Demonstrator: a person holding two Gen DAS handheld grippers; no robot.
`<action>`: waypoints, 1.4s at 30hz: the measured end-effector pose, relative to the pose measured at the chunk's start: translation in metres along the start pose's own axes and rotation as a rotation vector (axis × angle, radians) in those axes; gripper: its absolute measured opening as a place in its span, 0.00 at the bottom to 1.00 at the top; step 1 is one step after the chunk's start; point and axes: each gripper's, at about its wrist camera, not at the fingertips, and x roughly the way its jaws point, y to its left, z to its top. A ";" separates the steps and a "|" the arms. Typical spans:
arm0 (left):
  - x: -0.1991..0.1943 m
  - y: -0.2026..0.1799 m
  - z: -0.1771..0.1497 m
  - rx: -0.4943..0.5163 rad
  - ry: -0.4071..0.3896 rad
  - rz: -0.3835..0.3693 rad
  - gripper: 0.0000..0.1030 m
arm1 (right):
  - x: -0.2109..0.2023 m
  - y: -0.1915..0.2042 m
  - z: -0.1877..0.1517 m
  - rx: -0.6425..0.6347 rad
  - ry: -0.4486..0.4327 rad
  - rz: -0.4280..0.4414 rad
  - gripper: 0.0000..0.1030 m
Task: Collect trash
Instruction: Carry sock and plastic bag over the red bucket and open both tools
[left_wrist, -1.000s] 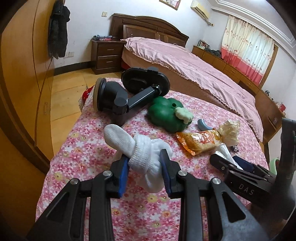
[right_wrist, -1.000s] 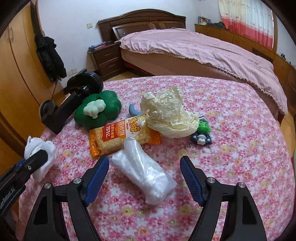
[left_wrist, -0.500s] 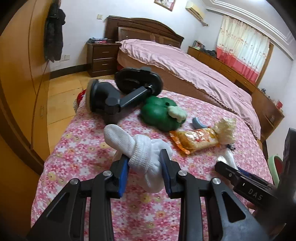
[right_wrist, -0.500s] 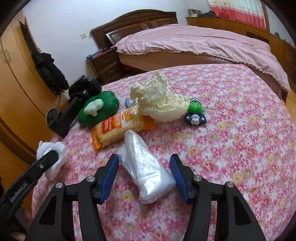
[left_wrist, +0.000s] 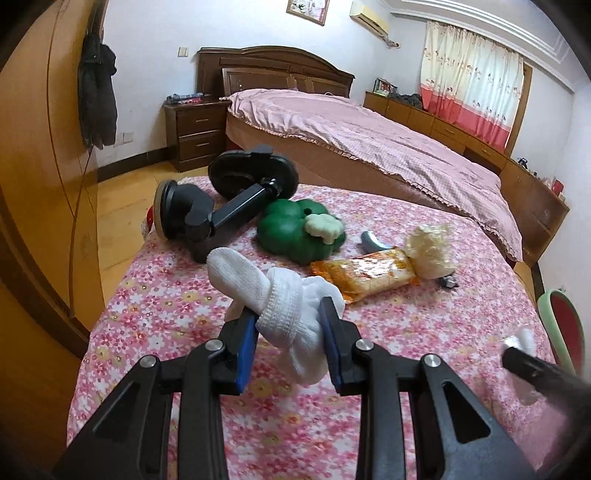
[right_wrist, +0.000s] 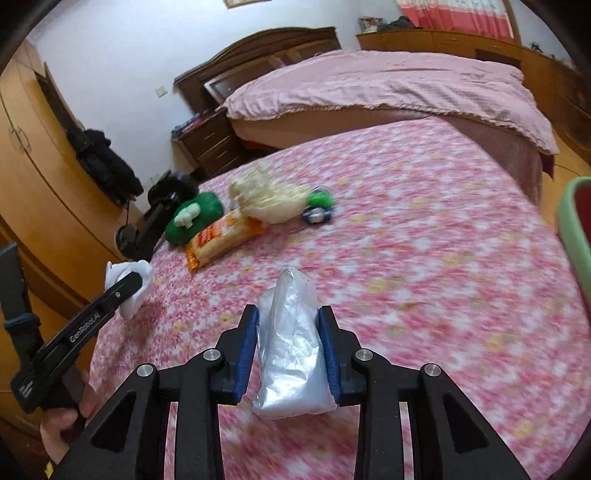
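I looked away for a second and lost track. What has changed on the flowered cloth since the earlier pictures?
The right gripper has just closed its jaws on the clear plastic bag and lifted it off the cloth toward the green-rimmed bin. The left gripper still clamps the white sock. The snack packet, green toy and black stand lie as before.

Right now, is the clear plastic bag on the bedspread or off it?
Off it: the clear plastic bag hangs pinched in the right tool, above the blurred floral bedspread.
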 end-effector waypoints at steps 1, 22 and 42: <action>-0.003 -0.003 0.000 0.005 -0.001 -0.002 0.31 | -0.009 -0.006 -0.001 0.010 -0.016 -0.003 0.33; -0.055 -0.142 -0.002 0.135 0.031 -0.259 0.31 | -0.132 -0.122 -0.009 0.213 -0.209 -0.124 0.33; -0.021 -0.359 -0.036 0.357 0.204 -0.518 0.31 | -0.175 -0.263 -0.005 0.323 -0.260 -0.201 0.34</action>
